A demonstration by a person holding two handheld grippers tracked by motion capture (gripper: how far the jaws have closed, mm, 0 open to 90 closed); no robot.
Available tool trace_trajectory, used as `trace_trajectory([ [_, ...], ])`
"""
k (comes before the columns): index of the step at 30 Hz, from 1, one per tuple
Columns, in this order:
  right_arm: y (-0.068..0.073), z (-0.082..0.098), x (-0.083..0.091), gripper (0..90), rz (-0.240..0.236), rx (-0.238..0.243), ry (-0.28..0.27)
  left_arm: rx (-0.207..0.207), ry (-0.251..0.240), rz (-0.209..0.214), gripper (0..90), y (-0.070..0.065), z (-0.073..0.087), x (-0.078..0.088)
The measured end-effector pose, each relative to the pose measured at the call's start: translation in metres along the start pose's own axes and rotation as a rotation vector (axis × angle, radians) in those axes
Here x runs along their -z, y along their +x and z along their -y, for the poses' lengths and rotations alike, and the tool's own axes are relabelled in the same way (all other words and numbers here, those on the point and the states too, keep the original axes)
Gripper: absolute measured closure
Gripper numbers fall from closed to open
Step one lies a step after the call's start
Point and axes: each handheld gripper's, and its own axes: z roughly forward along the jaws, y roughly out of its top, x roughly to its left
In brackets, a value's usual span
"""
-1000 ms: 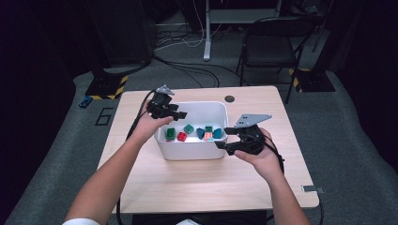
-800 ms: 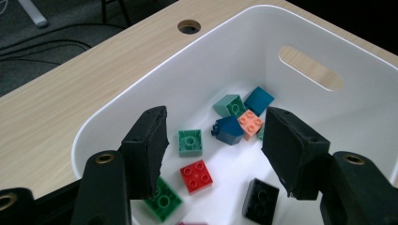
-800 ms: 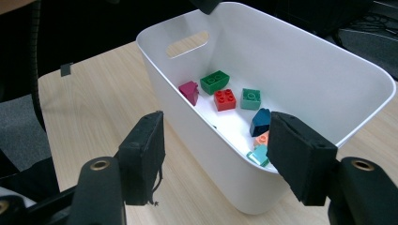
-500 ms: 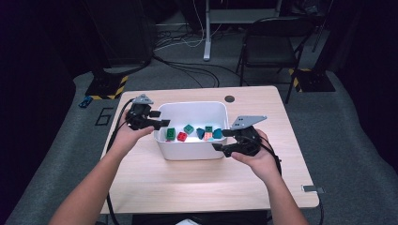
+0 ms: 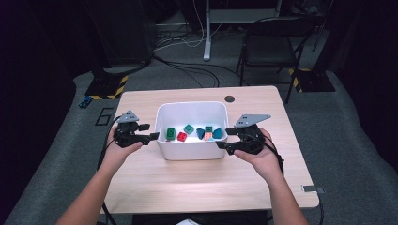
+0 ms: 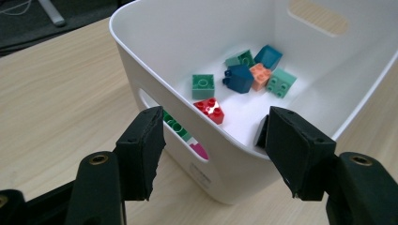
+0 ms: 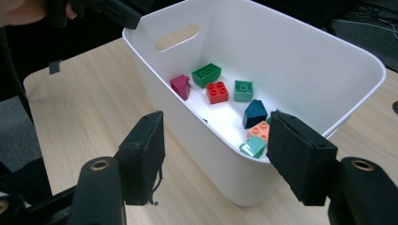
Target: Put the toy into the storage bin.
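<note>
A white bin [image 5: 191, 148] stands mid-table and holds several toy bricks: red [image 6: 210, 109], green [image 6: 202, 86], dark blue [image 6: 239, 77], orange [image 6: 259, 75] and teal [image 6: 281, 82]. My left gripper [image 5: 152, 137] is level with the bin's left wall and points at it. Its jaws have just been opening, and in the left gripper view [image 6: 216, 150] they frame the bin's rim with no pad pressing on it. My right gripper [image 5: 221, 141] hovers at the bin's front right corner, open [image 7: 216, 159] around that corner's rim without gripping. A magenta brick [image 7: 180, 86] lies near the bin's far handle slot.
The wooden table [image 5: 187, 183] has a round cable hole [image 5: 229, 99] behind the bin and a small tag [image 5: 312, 189] near its front right edge. A black chair [image 5: 272, 47] and floor cables [image 5: 187, 70] lie beyond the table.
My left gripper has moved from above the bin's rear left corner leftward, down and nearer the person, and now sits beside the left wall with wider jaws. The right gripper has stayed put.
</note>
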Motion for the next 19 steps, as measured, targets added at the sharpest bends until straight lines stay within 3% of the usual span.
trace_trajectory([
  [4,0.001,0.002,0.001,36.4,0.006,0.003,0.006,-0.019,-0.010,-0.013,37.1,-0.001,0.001,0.009],
  [6,0.002,0.007,0.000,36.3,0.001,0.006,0.021,-0.038,-0.008,-0.037,37.1,-0.002,0.002,0.014],
  [9,0.004,0.019,-0.003,36.2,0.004,0.002,0.043,-0.039,0.000,-0.036,36.7,-0.002,0.006,0.023],
  [15,0.003,0.044,-0.004,35.7,0.027,-0.003,0.068,-0.043,0.021,-0.065,36.1,0.002,0.027,0.033],
  [19,-0.004,0.059,-0.003,35.0,0.050,-0.037,0.043,-0.031,0.026,-0.069,35.5,0.006,0.041,0.035],
])
